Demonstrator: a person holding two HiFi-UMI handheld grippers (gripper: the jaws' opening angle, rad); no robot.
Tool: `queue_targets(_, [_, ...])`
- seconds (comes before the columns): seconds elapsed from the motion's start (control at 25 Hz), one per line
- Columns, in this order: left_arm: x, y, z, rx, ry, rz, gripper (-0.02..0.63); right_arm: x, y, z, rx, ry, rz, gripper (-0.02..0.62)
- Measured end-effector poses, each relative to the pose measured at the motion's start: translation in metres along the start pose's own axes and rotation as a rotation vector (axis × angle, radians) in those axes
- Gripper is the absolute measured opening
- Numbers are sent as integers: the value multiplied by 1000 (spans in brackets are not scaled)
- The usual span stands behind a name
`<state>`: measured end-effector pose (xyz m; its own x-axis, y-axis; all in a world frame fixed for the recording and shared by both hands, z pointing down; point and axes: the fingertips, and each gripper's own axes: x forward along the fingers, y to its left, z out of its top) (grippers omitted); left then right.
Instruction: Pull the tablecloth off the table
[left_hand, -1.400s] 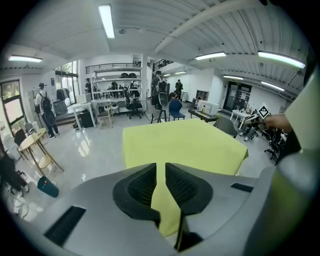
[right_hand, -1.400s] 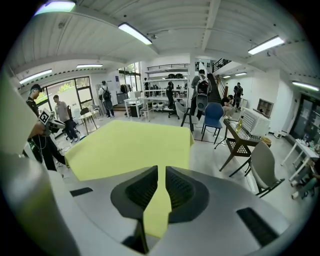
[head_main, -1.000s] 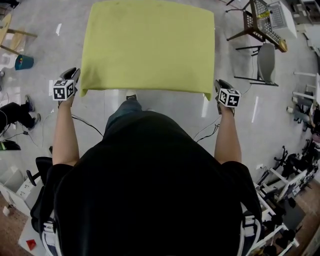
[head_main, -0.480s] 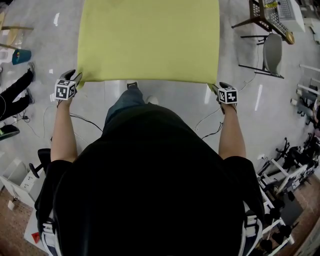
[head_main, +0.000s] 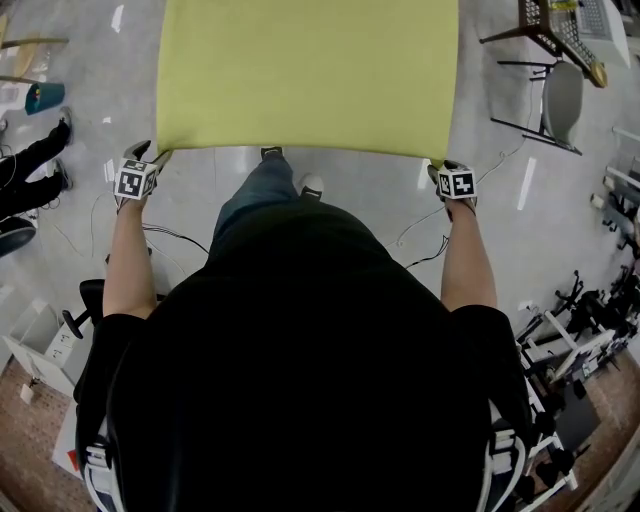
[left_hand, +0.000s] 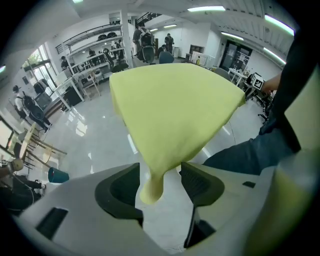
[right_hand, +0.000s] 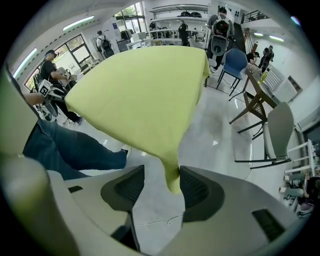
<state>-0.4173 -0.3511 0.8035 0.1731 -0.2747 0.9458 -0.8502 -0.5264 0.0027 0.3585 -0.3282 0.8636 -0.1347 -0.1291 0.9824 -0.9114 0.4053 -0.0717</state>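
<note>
ok so both sets of jaws have just been opening, and the grippers have tucked in under the cloth's near corners, where a second ago they sat out beside them. the left gripper is spread wide now. the near-left corner of the tablecloth dangles loose between its pads and nothing is pinching it. same story on the right gripper: wide apart, near-right corner hanging in the gap, close against one pad but not squeezed. so neither one has hold of anything. the cloth is spread flat and smooth from about 11 to 1 o'clock in the head view. it covers the table completely, can't see the tabletop at all. my read is the pull hasn't started, and they need to clamp down on those two corners before anything comes off. room wise, the near edge runs straight across between the grippers, and the person's shoe is right by it at 12. the bare floor on this side looks open for stepping back. there are cables at 9 o'clock, chairs at 2 and a bystander's legs at 10. dragging straight back toward 6 seems the clean line.
</note>
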Motion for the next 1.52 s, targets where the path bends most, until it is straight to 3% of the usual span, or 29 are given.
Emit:
queue_targets(0.4, [45, 4, -17, -17, 85, -29, 275, 14, -3, 1, 77, -17, -14, 228])
queue_targets(0.64, [50, -5, -12, -22, 78, -66, 218, 14, -3, 9, 62, -49, -45, 144])
queue_targets(1.08, [54, -6, -13, 19, 123, -80, 193, 22, -13, 14, 73, -9, -56, 207])
queue_targets(1.32, [53, -6, -17, -8, 136, -100, 159, 26, -4, 19, 13, 4, -50, 105])
queue_targets(1.52, [49, -2, -22, 2, 158, -93, 41, 24, -2, 17, 41, -3, -40, 20])
